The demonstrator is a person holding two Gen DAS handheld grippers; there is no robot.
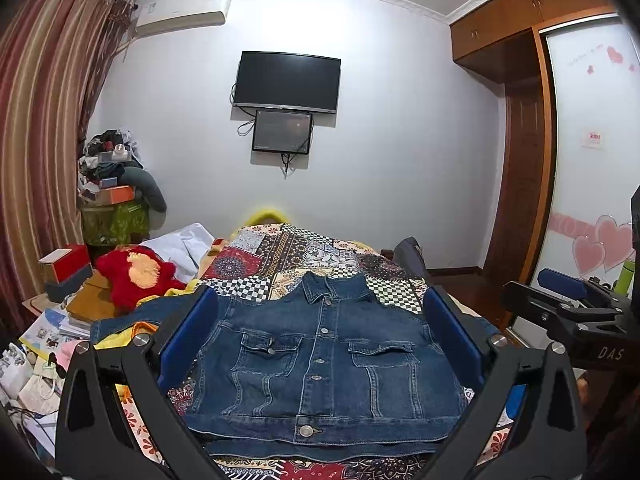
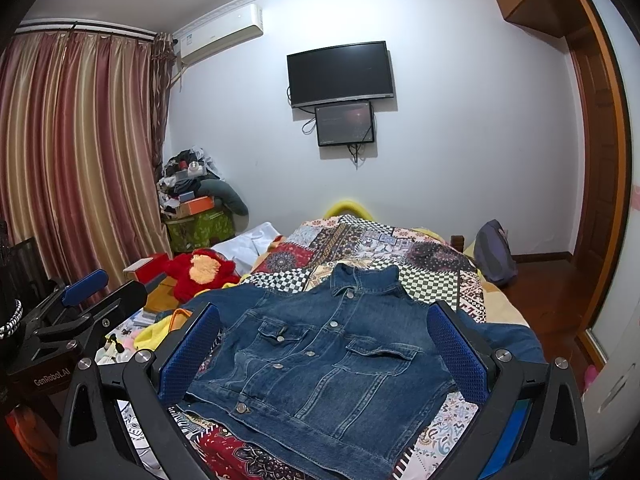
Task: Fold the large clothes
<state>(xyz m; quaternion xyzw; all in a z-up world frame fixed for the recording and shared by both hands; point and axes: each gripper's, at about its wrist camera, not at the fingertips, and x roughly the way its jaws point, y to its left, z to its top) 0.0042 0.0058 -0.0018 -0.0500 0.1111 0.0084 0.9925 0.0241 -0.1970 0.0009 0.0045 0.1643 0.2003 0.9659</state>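
Note:
A dark blue denim jacket lies flat on the bed, front up and buttoned, collar pointing away from me. One sleeve stretches out to the left, the other sleeve to the right. My left gripper is open above the jacket's near hem, its blue pads wide apart and holding nothing. My right gripper is open too, hovering over the same jacket from slightly further right. Each gripper shows in the other's view: the right gripper at the right edge, the left gripper at the left edge.
A patchwork quilt covers the bed. A red plush toy, boxes and papers crowd the left side. A grey backpack leans at the bed's far right. Wardrobe doors stand to the right, striped curtains to the left.

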